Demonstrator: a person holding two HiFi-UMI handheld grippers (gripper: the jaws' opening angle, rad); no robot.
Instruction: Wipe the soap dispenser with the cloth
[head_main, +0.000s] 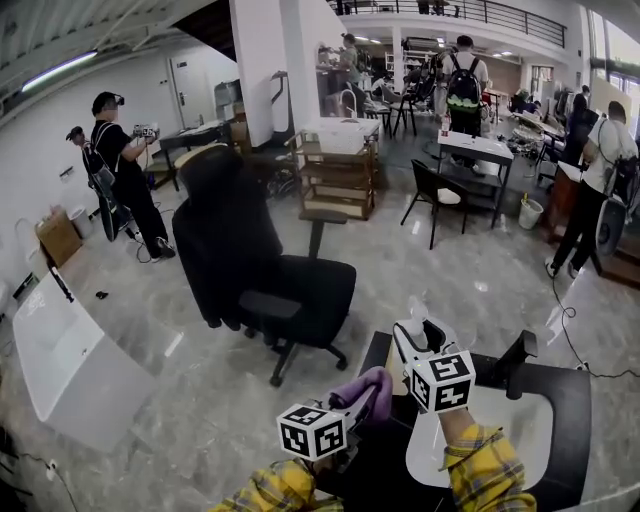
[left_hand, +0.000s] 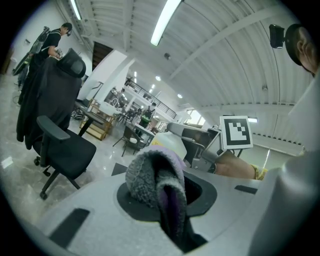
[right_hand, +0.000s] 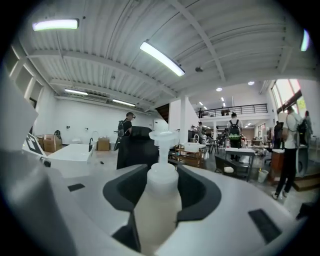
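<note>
Two loads: fuzzy purple-grey cloth (left_hand: 150, 175), smooth white round-shouldered soap dispenser (right_hand: 157, 200).

The soap dispenser's (right_hand: 159, 200) base is running off the frame beneath the right gripper's (right_hand: 161, 190) jaws. The cloth's (left_hand: 152, 177) tail is disappearing deep between the left gripper's (left_hand: 167, 192) jaws. From above, the grippers' own bodies are covering both grips.

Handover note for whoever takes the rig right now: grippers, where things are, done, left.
Left gripper: shut on the purple cloth.
Right gripper: shut on the soap dispenser, which is upright with its pump on top.
Both are held up close together by the white basin. Whether cloth and bottle touch is unclear.
Done: both things picked up.
Left: wipe the dispenser. How much is already wiped cannot be told.
</note>
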